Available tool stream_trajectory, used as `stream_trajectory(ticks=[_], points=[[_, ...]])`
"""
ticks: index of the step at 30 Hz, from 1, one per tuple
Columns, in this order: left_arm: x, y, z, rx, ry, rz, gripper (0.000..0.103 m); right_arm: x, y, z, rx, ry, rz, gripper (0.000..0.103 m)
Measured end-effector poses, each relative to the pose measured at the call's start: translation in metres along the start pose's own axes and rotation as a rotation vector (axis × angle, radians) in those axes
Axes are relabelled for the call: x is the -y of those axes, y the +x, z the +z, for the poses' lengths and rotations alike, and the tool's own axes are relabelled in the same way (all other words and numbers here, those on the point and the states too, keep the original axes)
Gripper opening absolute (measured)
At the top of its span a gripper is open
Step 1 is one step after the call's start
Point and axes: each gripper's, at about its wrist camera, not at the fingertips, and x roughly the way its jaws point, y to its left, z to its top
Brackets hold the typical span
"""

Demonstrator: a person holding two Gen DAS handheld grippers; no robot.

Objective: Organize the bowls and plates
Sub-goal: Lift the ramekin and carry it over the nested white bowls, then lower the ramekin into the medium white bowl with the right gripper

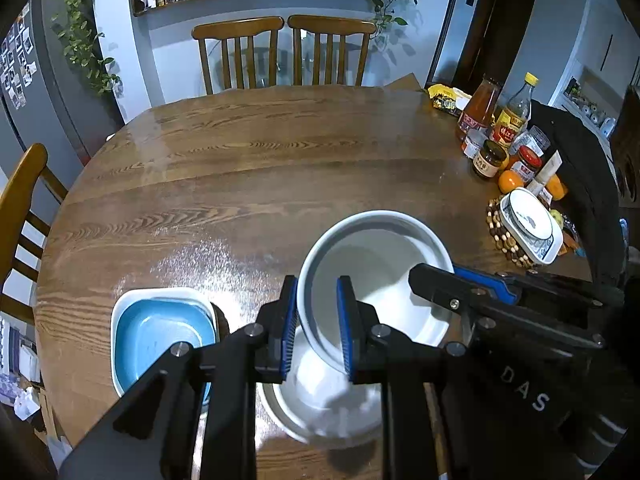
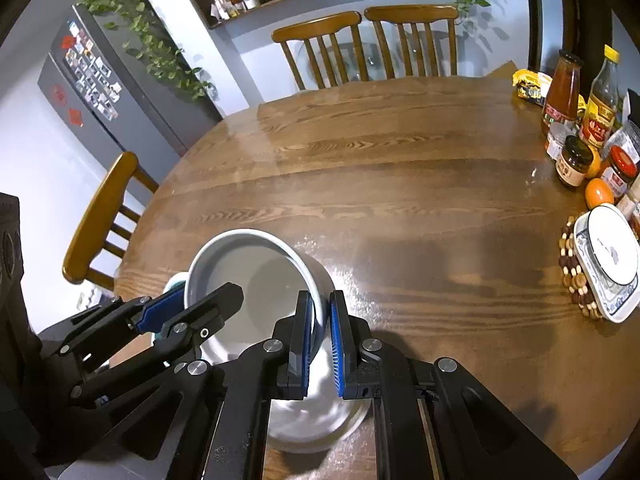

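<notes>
Your left gripper [image 1: 318, 326] pinches the near-left rim of the white bowl [image 1: 384, 256], one of its fingers [image 1: 347, 320] inside, one outside. Your right gripper [image 2: 320, 338] clamps the opposite rim the same way. The bowl hangs tilted above another white bowl [image 1: 320, 412] on the desk [image 1: 260, 168], beside the blue dish [image 1: 160, 340].

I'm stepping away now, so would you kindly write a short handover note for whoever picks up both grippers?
Left gripper: shut on the white bowl, on its left rim.
Right gripper: shut on the same bowl's right rim.
The bowl is held tilted above a second white bowl on the table.
Blue dish sits nested in a white dish at left.
Left to do: lower the bowl into the one beneath, release both grips.
</notes>
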Motion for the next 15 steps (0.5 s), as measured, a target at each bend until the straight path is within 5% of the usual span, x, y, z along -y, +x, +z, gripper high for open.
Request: stream_trajectory(ticks=[15], points=[[-0.002, -0.001, -0.029, -0.039, 0.005, 0.004, 0.018, -0.009, 0.004, -0.025, -0.043, 0.002, -0.002, 0.012]])
